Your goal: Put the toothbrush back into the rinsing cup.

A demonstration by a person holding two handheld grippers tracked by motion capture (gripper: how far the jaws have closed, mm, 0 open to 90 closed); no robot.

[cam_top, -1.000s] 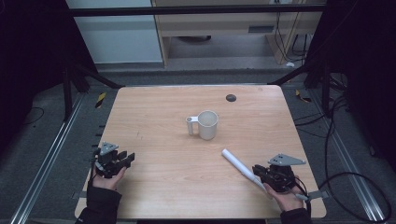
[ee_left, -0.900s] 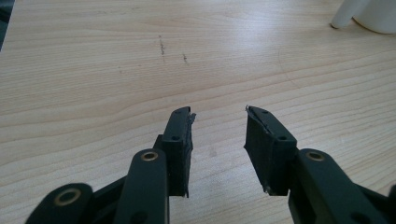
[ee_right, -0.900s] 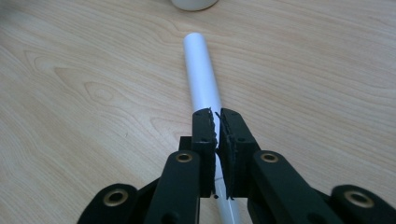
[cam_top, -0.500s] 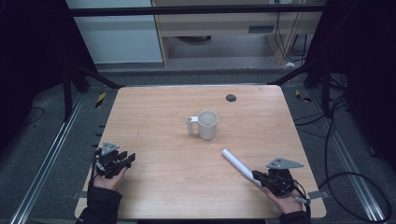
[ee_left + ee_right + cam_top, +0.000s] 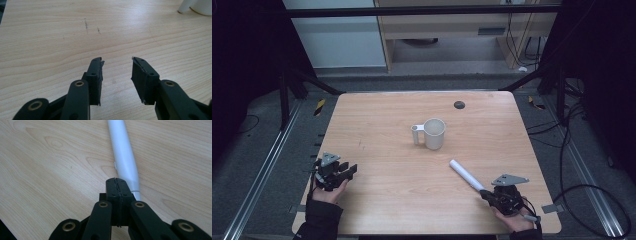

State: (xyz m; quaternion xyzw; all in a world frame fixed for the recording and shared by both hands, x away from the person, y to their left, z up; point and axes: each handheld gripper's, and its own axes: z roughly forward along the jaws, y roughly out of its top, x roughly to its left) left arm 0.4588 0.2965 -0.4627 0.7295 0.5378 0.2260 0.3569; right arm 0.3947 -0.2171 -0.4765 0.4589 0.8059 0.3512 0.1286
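The white tube (image 5: 466, 174) lies flat on the counter (image 5: 377, 120), in the near right part, well apart from the white mug (image 5: 434, 134) that stands upright near the middle. In the high view its long axis runs on a diagonal: the near end sits at my right tongs (image 5: 485, 193), and the far end points away and to the left, roughly toward the mug.

In the right gripper view the tube (image 5: 123, 152) runs almost straight ahead of the right tongs (image 5: 116, 180). They are pressed together pad to pad, with nothing I can see between them. The tube's near end sits just beside their tips, a little to the right; I can't tell if it touches.

I judge I'm at the pick-up step, with no grip yet. Next I'd open these tongs, shift them over the tube's near end and close across its width.

My left tongs (image 5: 117, 60) stand wide and empty, low over bare wood at the near left (image 5: 352, 170).
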